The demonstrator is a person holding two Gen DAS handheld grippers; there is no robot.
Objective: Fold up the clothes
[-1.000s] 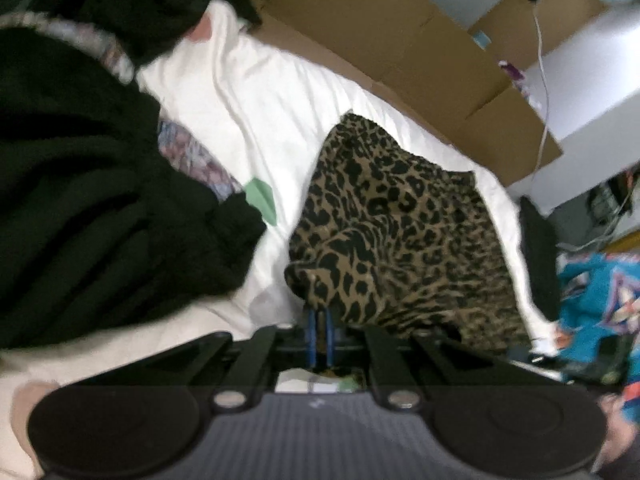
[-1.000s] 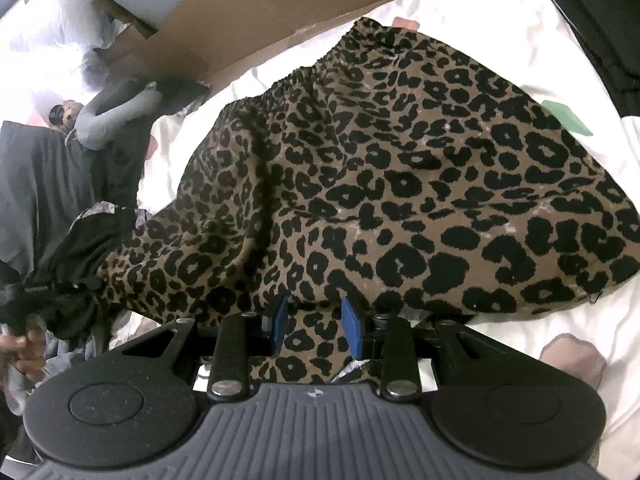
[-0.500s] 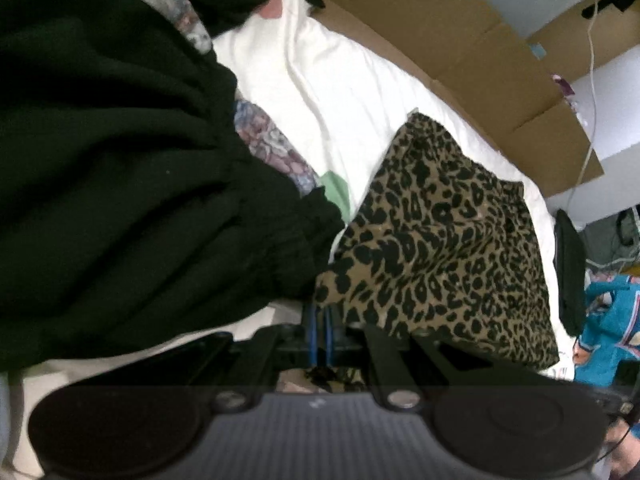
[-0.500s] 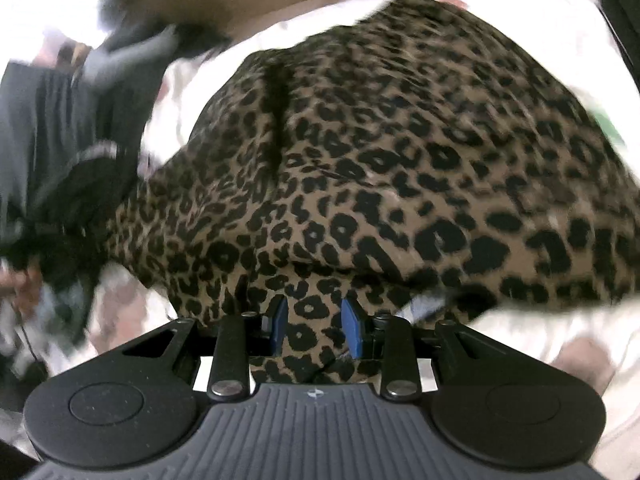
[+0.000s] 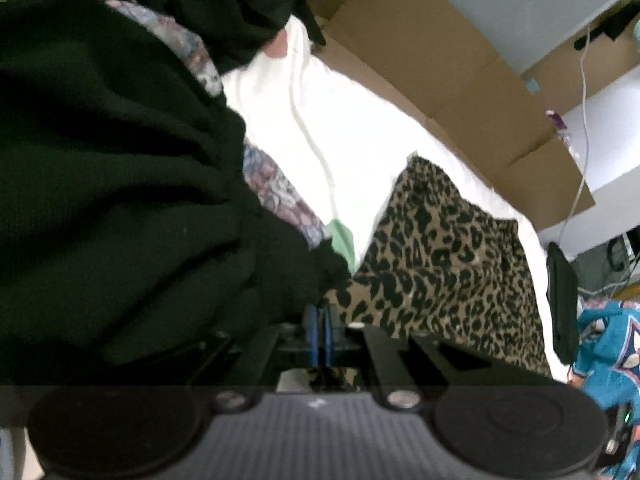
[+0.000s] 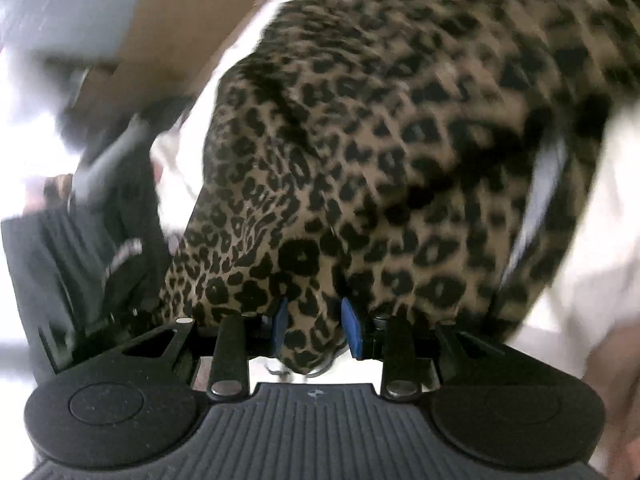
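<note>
My left tool (image 5: 320,330) is clenched, its blue pads pressed together on a corner of the leopard-print garment (image 5: 448,264), which spreads away from that corner over the white bedsheet (image 5: 320,120). Just to the left of the pinched corner a big black garment (image 5: 112,184) is heaped, with a floral-patterned cloth (image 5: 280,196) showing along its edge and a small green patch (image 5: 344,236) peeking out between the heap and the leopard print. Flattened cardboard (image 5: 460,80) lies along the far side of the bed, and a bright teal printed fabric (image 5: 604,344) sits off the bed's right end. My right tool (image 6: 314,326) grasps a bunched fold of the same leopard-print garment (image 6: 400,140), the cloth filling the gap between the blue pads (image 6: 352,330) and hanging a little below them. That view is blurred; the garment fills most of it, with white sheet at the right and dark clothing (image 6: 80,248) at the left.
</note>
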